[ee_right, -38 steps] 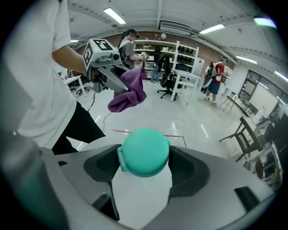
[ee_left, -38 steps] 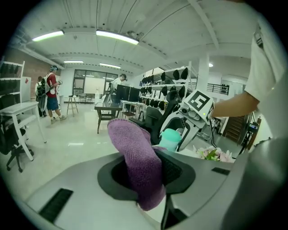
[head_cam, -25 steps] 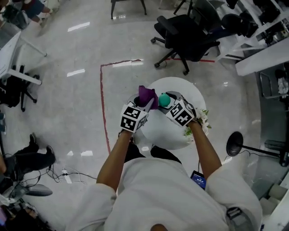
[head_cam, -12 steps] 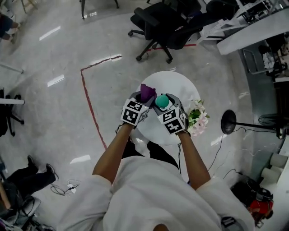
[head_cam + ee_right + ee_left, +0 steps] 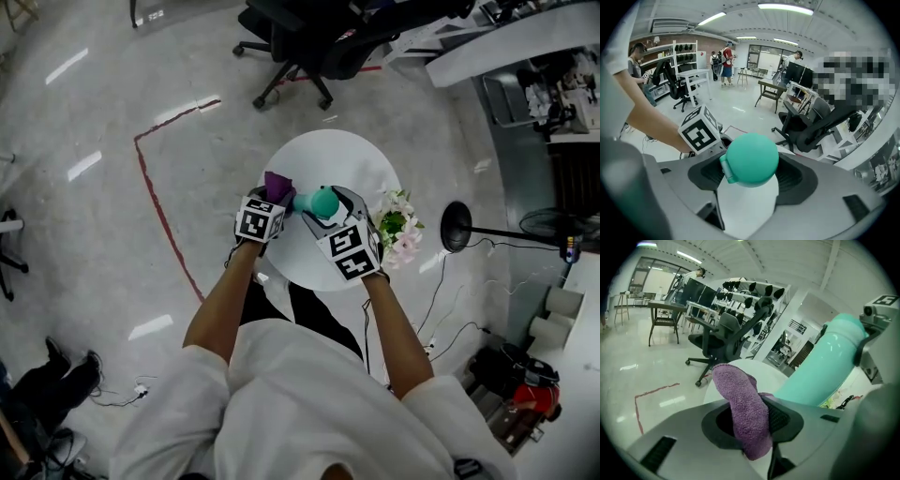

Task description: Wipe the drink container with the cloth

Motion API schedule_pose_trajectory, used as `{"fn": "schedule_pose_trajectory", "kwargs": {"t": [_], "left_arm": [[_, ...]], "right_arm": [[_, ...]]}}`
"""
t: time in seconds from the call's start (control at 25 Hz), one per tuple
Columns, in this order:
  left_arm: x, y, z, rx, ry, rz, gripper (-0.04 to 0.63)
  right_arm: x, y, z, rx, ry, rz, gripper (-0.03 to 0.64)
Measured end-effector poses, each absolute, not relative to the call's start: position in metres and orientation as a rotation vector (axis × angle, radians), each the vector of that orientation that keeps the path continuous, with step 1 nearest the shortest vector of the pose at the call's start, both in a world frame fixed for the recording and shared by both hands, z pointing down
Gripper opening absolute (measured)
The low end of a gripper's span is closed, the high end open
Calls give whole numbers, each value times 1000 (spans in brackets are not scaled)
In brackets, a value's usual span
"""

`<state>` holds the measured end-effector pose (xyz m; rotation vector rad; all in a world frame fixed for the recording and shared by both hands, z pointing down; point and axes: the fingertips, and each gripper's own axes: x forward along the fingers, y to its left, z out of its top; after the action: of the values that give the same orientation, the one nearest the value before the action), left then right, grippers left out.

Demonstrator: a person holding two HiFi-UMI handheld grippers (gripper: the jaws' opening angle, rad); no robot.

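In the head view my right gripper [image 5: 325,202] is shut on a teal drink container [image 5: 317,202], held tilted over the white round table [image 5: 328,150] with its end towards the left. My left gripper [image 5: 274,194] is shut on a purple cloth [image 5: 278,184] right beside that end. In the left gripper view the cloth [image 5: 742,405] hangs folded between the pads, and the teal container [image 5: 825,364] slants up at the right, close to the cloth. The right gripper view shows the container's rounded teal end [image 5: 752,159] gripped between both pads [image 5: 797,180], with the left gripper's marker cube [image 5: 700,131] just behind.
A bunch of pink and white flowers [image 5: 398,230] sits at the table's right edge. A stand with a round black base [image 5: 457,225] is on the floor to the right. Black office chairs [image 5: 300,33] stand beyond the table, and red tape [image 5: 155,202] marks the floor at left.
My left gripper has come down with the cloth to the level of the container. The right gripper has rolled, so the container now lies tilted towards the cloth. The head view has shifted.
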<state>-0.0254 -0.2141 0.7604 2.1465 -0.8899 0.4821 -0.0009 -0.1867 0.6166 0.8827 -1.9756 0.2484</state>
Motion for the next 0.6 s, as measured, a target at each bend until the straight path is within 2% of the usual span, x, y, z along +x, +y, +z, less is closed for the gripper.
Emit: {"fn": "schedule_pose_trajectory", "kwargs": {"t": [0.32, 0.6], "left_arm": [[-22, -211, 773, 2131, -937, 509, 123], [-56, -186, 735, 2053, -1135, 502, 123]], "right_arm": [[8, -179, 617, 743, -2028, 173, 330], [27, -169, 589, 449, -2173, 54, 373]]}}
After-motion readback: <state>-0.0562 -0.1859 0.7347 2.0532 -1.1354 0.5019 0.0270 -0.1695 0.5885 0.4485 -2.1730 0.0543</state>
